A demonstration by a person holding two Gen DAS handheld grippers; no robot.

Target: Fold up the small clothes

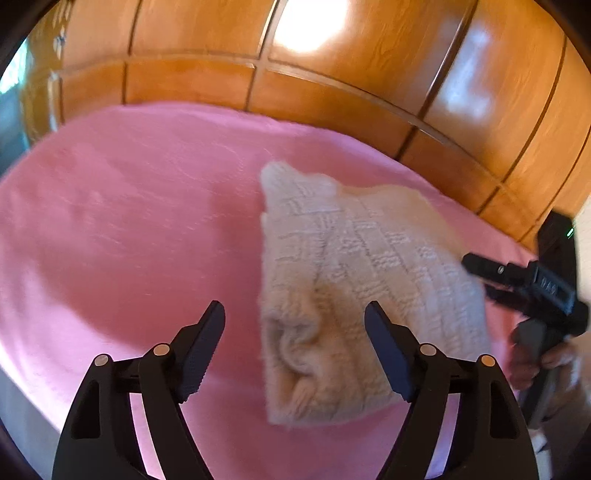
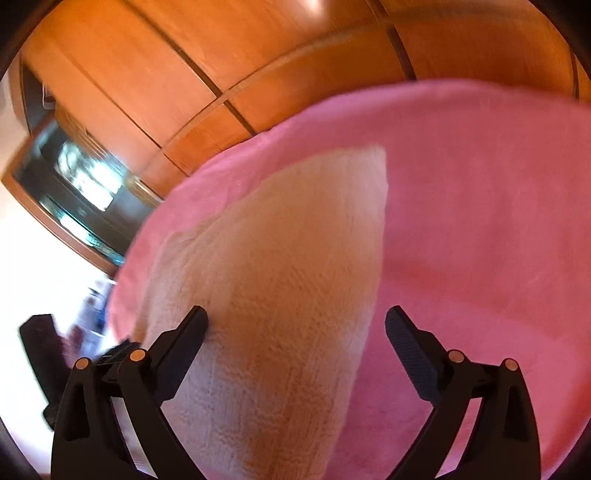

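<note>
Hovering nearest, left gripper (image 1: 294, 347) and right gripper (image 2: 296, 347) both stand wide apart w/ nothing clamped, apparently let go so the fold can settle. Cream knit garment (image 1: 354, 280) lies folded on pink bed cover (image 1: 129, 221), right of centre; wooden wardrobe (image 1: 332, 74) beyond, far side.

knit garment (image 1: 354, 280) on blanket (image 1: 129, 229) | wardrobe (image 1: 332, 85) behind

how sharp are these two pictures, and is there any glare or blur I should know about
Left wrist view: glare blooms on the wooden panels; the cream knitted garment is only slightly soft. Right wrist view: heavy motion blur smears the garment and pink cover. Both bend straight lines, fisheye.
</note>
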